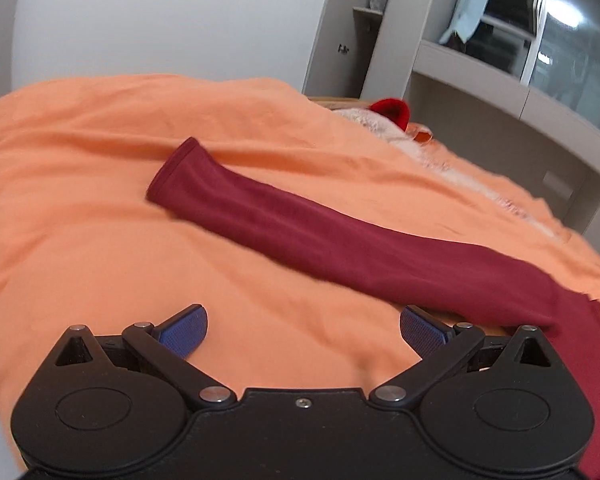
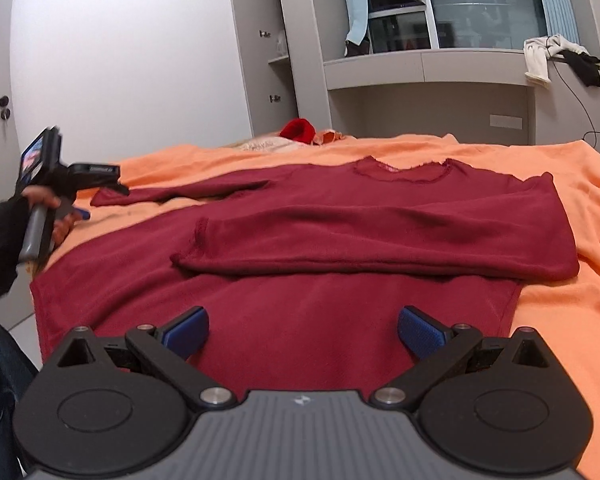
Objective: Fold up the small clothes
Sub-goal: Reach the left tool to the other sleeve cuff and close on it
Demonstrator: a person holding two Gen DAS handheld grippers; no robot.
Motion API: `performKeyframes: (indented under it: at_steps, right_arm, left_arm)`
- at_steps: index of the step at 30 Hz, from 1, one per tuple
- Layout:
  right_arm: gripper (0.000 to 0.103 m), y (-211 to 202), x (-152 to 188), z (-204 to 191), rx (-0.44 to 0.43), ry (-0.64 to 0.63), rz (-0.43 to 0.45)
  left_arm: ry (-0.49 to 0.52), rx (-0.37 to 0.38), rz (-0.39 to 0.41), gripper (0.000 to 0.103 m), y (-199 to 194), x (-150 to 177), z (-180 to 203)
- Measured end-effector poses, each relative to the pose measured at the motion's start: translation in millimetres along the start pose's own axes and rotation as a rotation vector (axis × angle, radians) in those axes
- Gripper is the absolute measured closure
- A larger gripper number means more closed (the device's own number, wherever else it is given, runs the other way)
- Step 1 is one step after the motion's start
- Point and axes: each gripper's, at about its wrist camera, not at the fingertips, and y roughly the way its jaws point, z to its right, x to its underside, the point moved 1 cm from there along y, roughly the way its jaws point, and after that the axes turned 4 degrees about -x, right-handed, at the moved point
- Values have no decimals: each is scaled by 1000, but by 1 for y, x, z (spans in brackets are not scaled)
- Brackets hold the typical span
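A dark red long-sleeved shirt lies flat on an orange bedsheet. Its right sleeve is folded across the chest. Its left sleeve stretches out straight over the sheet, also seen in the right wrist view. My left gripper is open and empty, just short of that sleeve near the shoulder; it shows in the right wrist view at the far left. My right gripper is open and empty above the shirt's lower body.
A red and white plush item lies at the bed's far edge. Grey cabinets and a shelf under a window stand behind the bed. White and black clothes hang off the shelf's right end.
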Motion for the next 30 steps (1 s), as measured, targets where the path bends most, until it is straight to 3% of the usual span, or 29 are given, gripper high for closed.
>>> performKeyframes:
  at_steps: [2,5,8,15,21,23,24,27,29,30]
  right_arm:
    - [0,2,3,1,7,-1,-15]
    - [0,1,4,1,10,-8,-20]
    - [0,-2,5,4,3,-1,-21]
    - [0,-2,6,8,-7,14,-24]
    - [0,-2,6,8,-7,14,-23]
    - [0,-2,6,8,-6,14,-23]
    - [0,-2,6,8,-6,14,-22]
    - [0,-1,6,8,-6,14,-22]
    - [0,-1,6,8,-6,14,-22]
    - [0,-1,6,8,-6,14,-23]
  left_arm:
    - [-48,3,-22,1,16,-10,-5]
    - [-198,49,-19,1,38,-21,-22]
    - [-322,15,-1,1,55,-31,-37]
    - [-350,-94,82,2,69,-30,-37]
    - [-426,-187,147,33,63,-26,-46]
    - [-465,-209,157,58,63,-27,-53]
    - [-481,-215,156,63,64,-27,-57]
    - [-517,-206,161,75,66,-27,-63]
    - [-530,-185,168,95,65,-26,-65]
    - [-537,-168,170,96,64,-25,-66]
